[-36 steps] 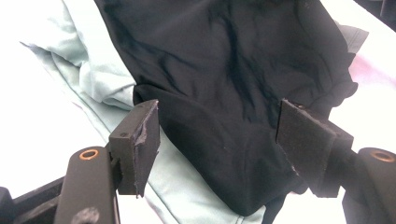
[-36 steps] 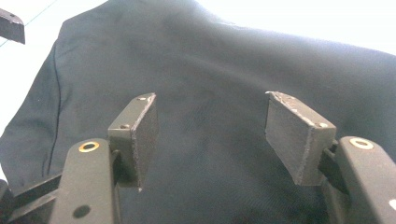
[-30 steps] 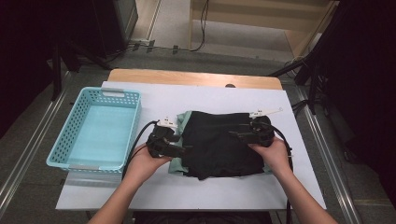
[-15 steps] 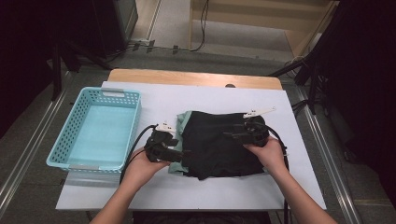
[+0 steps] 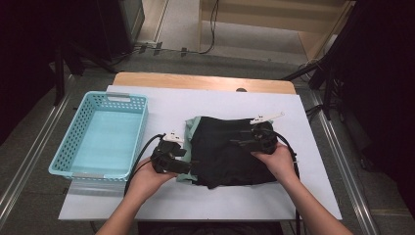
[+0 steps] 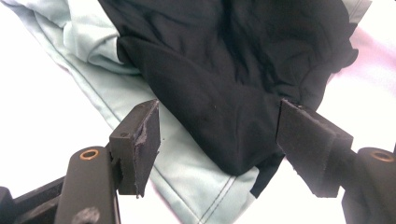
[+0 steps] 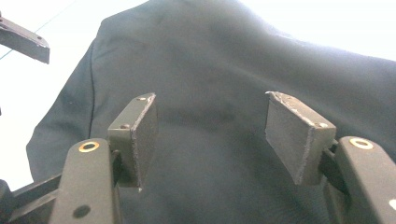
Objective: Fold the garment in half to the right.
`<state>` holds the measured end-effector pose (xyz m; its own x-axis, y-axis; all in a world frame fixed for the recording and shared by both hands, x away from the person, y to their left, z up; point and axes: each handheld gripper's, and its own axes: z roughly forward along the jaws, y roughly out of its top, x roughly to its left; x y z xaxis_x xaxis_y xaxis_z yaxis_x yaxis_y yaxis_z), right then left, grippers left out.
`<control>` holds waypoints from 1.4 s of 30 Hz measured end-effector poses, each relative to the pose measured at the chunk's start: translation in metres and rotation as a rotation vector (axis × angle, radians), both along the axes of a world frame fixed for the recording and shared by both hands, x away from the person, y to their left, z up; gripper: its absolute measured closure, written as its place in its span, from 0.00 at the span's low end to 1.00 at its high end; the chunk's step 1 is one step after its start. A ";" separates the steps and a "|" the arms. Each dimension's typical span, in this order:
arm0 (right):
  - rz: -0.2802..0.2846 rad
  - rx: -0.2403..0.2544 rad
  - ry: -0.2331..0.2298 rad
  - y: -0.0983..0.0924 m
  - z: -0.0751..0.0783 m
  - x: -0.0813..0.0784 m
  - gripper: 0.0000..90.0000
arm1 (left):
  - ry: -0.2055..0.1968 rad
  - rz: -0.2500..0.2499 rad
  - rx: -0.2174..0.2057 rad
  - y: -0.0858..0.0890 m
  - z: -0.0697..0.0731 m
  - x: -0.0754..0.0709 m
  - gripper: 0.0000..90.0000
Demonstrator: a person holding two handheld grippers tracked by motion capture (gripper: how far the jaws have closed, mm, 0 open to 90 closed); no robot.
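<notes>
1. White sheeting is covering the table [image 5: 313,196], and on it a black garment [image 5: 230,152] is lying over a pale green garment [image 5: 188,128], just right of the turquoise basket [image 5: 100,142].
2. Both grippers are hovering with jaws parted, grasping nothing: the left gripper [image 6: 217,140] at the black cloth's near-left corner, the right gripper [image 7: 210,135] above its middle.
3. Closing now, the left is risking pinching both layers and dragging the green one along.
4. Gripping mid-panel, the right is likely bunching the fabric rather than folding it.
</notes>
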<state>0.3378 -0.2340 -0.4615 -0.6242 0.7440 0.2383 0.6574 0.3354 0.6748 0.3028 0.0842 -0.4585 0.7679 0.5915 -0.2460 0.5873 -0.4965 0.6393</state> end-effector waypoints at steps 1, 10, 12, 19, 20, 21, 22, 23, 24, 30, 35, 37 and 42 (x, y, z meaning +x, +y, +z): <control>0.003 0.001 0.002 0.001 0.000 0.000 0.37 | 0.001 -0.002 0.003 0.001 -0.001 -0.001 0.35; 0.026 -0.004 0.001 0.012 0.000 0.000 0.37 | 0.012 -0.003 0.032 0.007 -0.009 -0.009 0.35; 0.028 -0.004 0.001 0.013 0.000 0.000 0.37 | 0.012 -0.010 0.039 0.007 -0.010 -0.010 0.35; 0.037 -0.009 -0.002 0.018 0.000 -0.001 0.37 | 0.016 -0.003 0.063 0.009 -0.017 -0.014 0.36; 0.042 -0.011 -0.004 0.019 0.000 -0.001 0.37 | 0.019 -0.001 0.069 0.011 -0.019 -0.015 0.36; 0.042 -0.010 -0.004 0.019 0.000 -0.002 0.37 | 0.019 -0.001 0.069 0.011 -0.019 -0.015 0.36; 0.042 -0.010 -0.004 0.019 0.000 -0.002 0.37 | 0.022 -0.001 0.075 0.012 -0.021 -0.016 0.36; 0.044 -0.008 -0.005 0.020 0.000 -0.002 0.37 | 0.021 -0.004 0.083 0.013 -0.022 -0.016 0.36; 0.044 -0.008 -0.005 0.020 0.000 -0.002 0.37 | 0.019 -0.004 0.089 0.014 -0.023 -0.017 0.36; 0.049 -0.001 0.002 0.028 -0.001 -0.002 0.37 | -0.005 -0.010 0.129 0.017 -0.031 -0.021 0.38; 0.053 -0.001 0.009 0.035 -0.002 -0.003 0.37 | -0.029 -0.014 0.132 0.016 -0.035 -0.021 0.39; 0.057 0.001 0.008 0.039 -0.003 -0.002 0.37 | -0.055 -0.016 0.137 0.015 -0.037 -0.023 0.39; 0.059 0.007 0.000 0.049 -0.003 0.001 0.37 | -0.114 -0.017 0.142 0.014 -0.040 -0.029 0.46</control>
